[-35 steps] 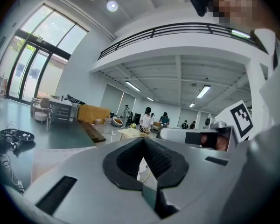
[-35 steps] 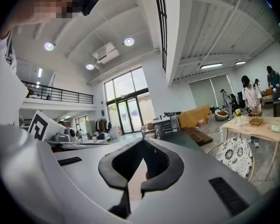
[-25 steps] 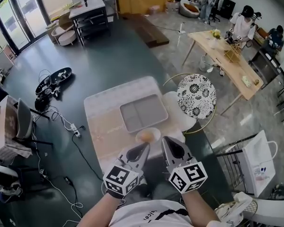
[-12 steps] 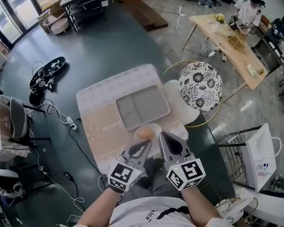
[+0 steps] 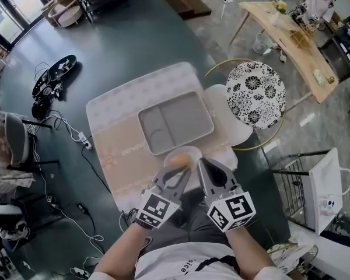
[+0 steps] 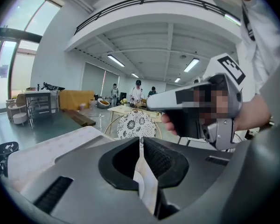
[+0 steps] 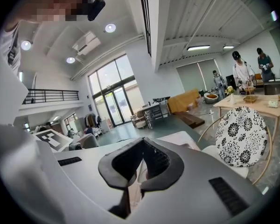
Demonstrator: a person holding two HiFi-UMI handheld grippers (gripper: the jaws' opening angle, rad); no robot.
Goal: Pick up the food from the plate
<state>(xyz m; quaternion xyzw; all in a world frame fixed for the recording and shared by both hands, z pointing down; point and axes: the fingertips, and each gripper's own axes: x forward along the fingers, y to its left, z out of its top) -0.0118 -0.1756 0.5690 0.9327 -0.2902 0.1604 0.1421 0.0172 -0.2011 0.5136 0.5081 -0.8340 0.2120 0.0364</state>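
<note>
While both sets of jaws are clenched on nothing, the left gripper (image 5: 184, 172) and right gripper (image 5: 202, 163) hover just short of the food (image 5: 176, 158), at twelve o'clock on the plate (image 5: 193, 152) — advancing shut would likely shove it toward the tray (image 5: 175, 123) — so open first.
</note>
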